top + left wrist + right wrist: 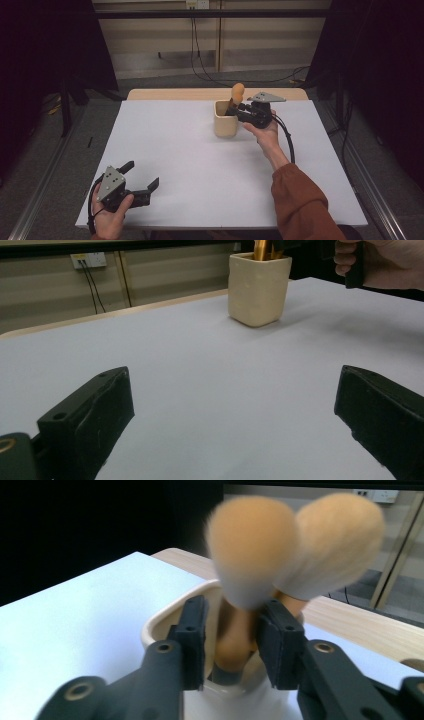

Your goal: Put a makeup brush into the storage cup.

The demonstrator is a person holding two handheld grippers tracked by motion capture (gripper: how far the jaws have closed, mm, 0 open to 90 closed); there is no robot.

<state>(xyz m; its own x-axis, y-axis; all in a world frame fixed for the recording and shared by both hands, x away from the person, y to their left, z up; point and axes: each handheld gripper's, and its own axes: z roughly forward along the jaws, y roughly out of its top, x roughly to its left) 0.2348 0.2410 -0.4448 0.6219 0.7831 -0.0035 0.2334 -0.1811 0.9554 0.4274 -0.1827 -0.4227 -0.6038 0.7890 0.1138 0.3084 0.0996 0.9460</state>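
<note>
Right tool (231,642): jaws slightly apart around the tan fluffy brush (250,565) standing in the cream ceramic cup (225,123).
Left tool (141,178): jaws wide apart over the white surface (200,165).

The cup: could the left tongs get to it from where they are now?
Probably yes. The left tongs sit open near the table's front edge, with bare table between them and the cup. The right tongs crowd its far side.

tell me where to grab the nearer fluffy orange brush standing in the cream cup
Probably by the tan wooden handle just under the fluffy orange brush head, coming from above the cream square ceramic cup. The brush stands upright with its handle down inside the cup walls, so only that neck is reachable. The right tongs already straddle it there, with a second similar brush close behind.
</note>
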